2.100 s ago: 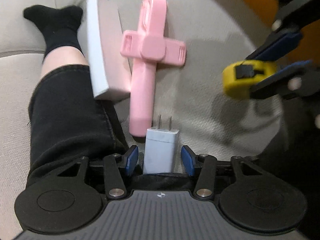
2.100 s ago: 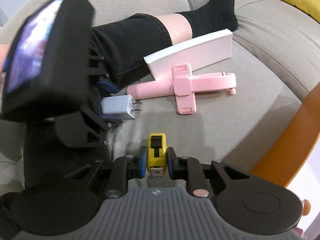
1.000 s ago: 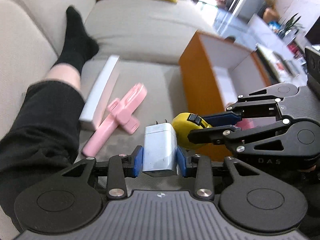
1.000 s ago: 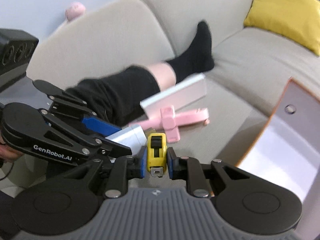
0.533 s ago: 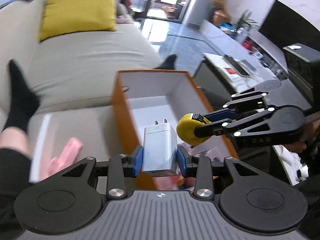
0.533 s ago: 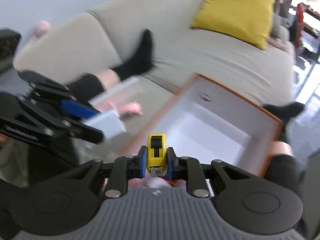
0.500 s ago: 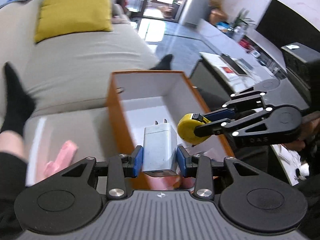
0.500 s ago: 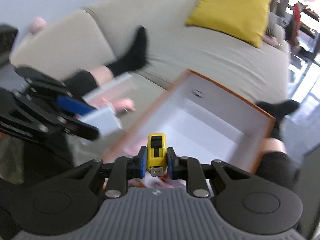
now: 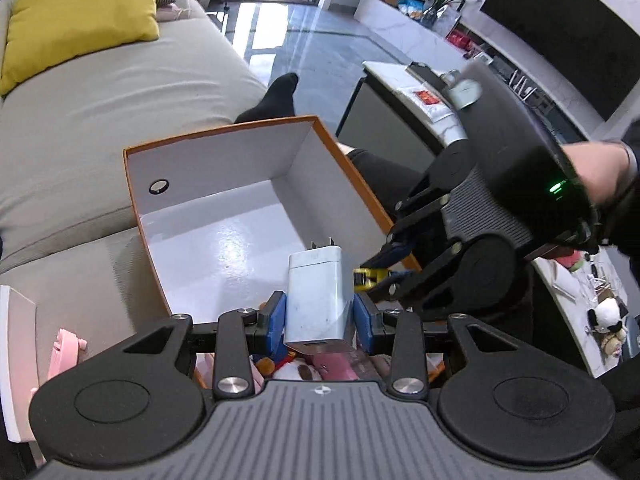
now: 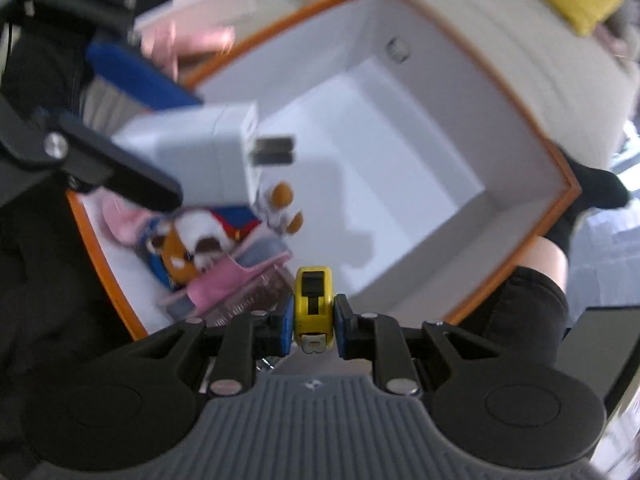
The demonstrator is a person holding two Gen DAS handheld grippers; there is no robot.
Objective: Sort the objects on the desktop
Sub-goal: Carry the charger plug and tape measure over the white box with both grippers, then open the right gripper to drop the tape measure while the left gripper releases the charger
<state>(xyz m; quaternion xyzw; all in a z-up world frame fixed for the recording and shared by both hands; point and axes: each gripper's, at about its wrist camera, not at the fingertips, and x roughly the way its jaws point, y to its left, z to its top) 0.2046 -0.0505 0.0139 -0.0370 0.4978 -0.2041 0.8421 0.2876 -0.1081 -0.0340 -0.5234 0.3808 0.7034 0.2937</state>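
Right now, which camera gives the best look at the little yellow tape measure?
The right wrist view: the tape measure sits sharp and centred between the right gripper pads, over the box. The left wrist view shows only a yellow sliver behind the charger.

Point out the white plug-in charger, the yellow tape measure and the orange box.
White plug-in charger (image 9: 318, 298): left wrist view, front face.
Yellow tape measure (image 10: 313, 304): right wrist view, top edge.
Orange box (image 9: 218, 131): left wrist view, far rim.
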